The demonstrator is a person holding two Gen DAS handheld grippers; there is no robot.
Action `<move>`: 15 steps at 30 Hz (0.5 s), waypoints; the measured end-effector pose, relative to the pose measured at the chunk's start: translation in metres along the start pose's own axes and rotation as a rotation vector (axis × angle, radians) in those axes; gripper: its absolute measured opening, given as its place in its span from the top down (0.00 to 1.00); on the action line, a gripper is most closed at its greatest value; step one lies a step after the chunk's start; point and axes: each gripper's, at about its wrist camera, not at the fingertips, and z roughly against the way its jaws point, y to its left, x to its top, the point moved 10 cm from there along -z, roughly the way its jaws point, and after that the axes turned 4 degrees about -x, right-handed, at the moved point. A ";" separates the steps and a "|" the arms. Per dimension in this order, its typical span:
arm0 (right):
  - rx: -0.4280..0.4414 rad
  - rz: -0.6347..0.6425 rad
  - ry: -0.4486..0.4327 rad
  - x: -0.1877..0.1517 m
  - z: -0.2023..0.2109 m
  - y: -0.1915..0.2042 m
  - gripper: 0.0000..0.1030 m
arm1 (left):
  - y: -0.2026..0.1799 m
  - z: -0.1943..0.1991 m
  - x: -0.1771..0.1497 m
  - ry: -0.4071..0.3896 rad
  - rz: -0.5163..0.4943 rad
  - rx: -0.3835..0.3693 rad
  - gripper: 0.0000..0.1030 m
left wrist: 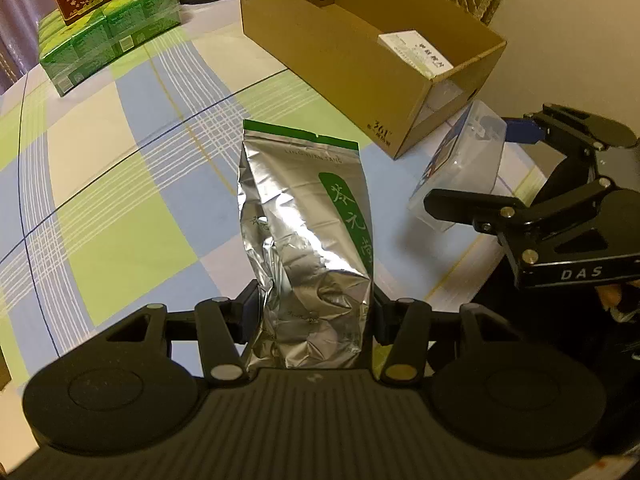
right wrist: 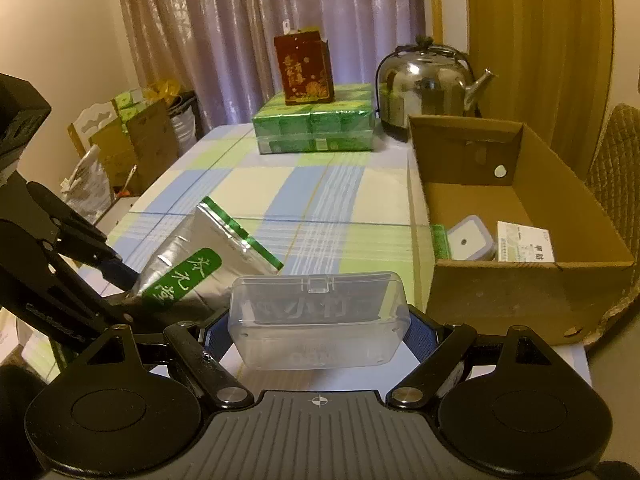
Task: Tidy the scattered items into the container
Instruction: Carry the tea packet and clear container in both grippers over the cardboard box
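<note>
Two grippers are each carrying one item near the cardboard box [right wrist: 520, 288], which sits open-topped on the bench [left wrist: 120, 184] with its checked blue, green and cream cloth. The left gripper [left wrist: 312, 312] has its fingers [left wrist: 250, 308] closed narrow against the lower sides of a silver foil pouch [left wrist: 304, 232] with a green top band and a green label; the pouch stands up out of the grip, lifted over the cloth on the side of the box that carries small printed numbers. The right gripper [right wrist: 320, 332] has its blue-padded fingers [right wrist: 420, 334] pressed to the two ends of a clear plastic case [right wrist: 320, 320] with a snap lid, held just beside the near corner of the box and clear of it. Seen from the left wrist, that case [left wrist: 460, 168] hangs close to the box's short end wall.

Inside the box lie a white printed carton [right wrist: 526, 242] against the near wall, a small white lidded tub [right wrist: 470, 242] next to it, and a green packet [right wrist: 440, 242] in the near left corner. Beyond the box stand a steel kettle [right wrist: 428, 84] and, further left, a stack of green wrapped packs [right wrist: 316, 128] with a dark red carton [right wrist: 304, 68] on top.
</note>
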 end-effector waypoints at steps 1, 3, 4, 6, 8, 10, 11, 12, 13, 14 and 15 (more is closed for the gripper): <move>-0.002 -0.002 -0.001 0.000 0.001 0.000 0.20 | 0.000 0.002 0.001 -0.004 0.003 -0.003 0.54; -0.004 -0.004 -0.005 0.002 0.003 -0.001 0.20 | -0.002 0.005 0.003 -0.012 0.008 -0.008 0.54; -0.005 -0.007 -0.007 0.002 0.003 -0.002 0.20 | -0.003 0.007 0.004 -0.017 0.008 -0.007 0.54; -0.009 -0.012 -0.012 0.004 0.005 -0.005 0.20 | -0.005 0.010 0.007 -0.025 0.011 -0.011 0.54; -0.015 -0.018 -0.019 0.006 0.007 -0.008 0.20 | -0.007 0.011 0.010 -0.032 0.018 -0.019 0.54; -0.023 -0.026 -0.028 0.009 0.010 -0.013 0.20 | -0.008 0.012 0.014 -0.039 0.024 -0.025 0.54; -0.028 -0.031 -0.033 0.011 0.012 -0.016 0.20 | -0.008 0.012 0.016 -0.042 0.027 -0.029 0.54; -0.035 -0.039 -0.039 0.013 0.013 -0.019 0.20 | -0.009 0.013 0.018 -0.044 0.032 -0.032 0.54; -0.041 -0.046 -0.046 0.015 0.015 -0.023 0.20 | -0.010 0.013 0.020 -0.048 0.038 -0.036 0.54; -0.047 -0.052 -0.051 0.017 0.017 -0.027 0.20 | -0.010 0.013 0.023 -0.051 0.040 -0.039 0.54; -0.054 -0.058 -0.057 0.020 0.019 -0.032 0.20 | -0.011 0.014 0.025 -0.055 0.042 -0.041 0.54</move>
